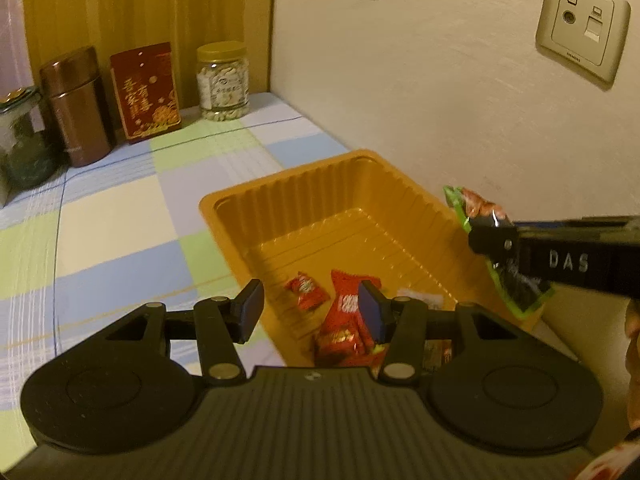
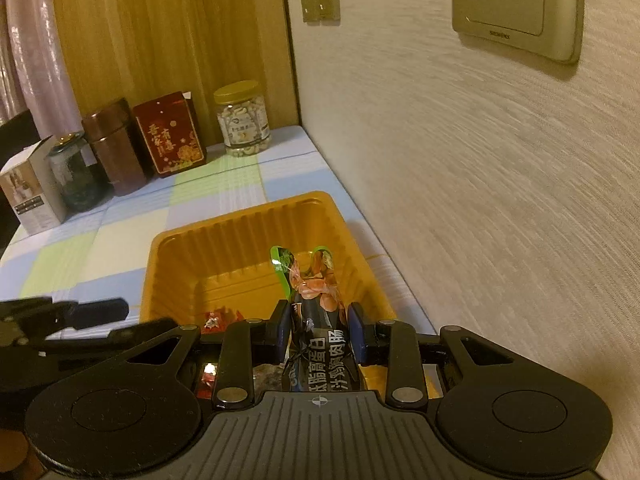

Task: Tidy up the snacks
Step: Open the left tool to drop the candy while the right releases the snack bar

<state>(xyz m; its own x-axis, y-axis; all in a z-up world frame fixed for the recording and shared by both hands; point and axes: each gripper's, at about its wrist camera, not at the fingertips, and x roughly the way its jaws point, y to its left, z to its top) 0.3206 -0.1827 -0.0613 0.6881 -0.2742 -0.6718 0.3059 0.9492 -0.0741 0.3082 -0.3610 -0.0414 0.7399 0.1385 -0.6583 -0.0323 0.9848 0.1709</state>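
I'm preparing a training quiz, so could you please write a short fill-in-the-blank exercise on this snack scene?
1. The right gripper is shut on a snack packet edged in ____.
2. The left gripper is ____ and holds nothing.
3. The red packets lie inside the ____ tray.
4. The nut jar has a ____ lid.

Missing words: green; open; orange; yellow

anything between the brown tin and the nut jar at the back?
Yes: a red box with gold print stands between the brown tin and the nut jar. Both wrist views show it.
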